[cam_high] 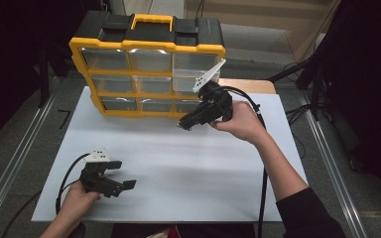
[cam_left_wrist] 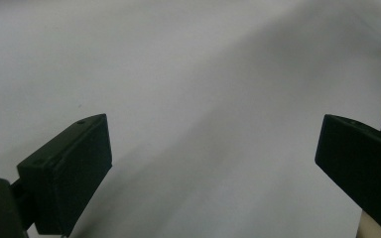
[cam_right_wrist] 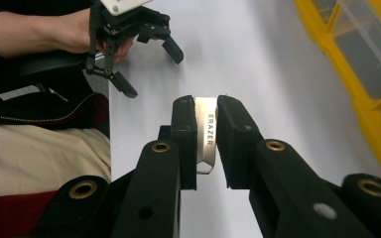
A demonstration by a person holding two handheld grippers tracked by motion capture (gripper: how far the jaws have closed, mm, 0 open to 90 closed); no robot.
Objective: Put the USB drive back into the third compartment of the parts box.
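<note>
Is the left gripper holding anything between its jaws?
No: the left gripper has its jaws wide apart over the bare white table.

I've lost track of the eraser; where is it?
The eraser is clamped between the right gripper jaws, held above the white table near the yellow drawer organizer.

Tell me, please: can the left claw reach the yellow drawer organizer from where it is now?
Probably yes. The left claw is open and holds nothing, and bare white table lies between it and the organizer. The right claw, shut on an eraser, hovers by the organizer's lower right corner.
</note>
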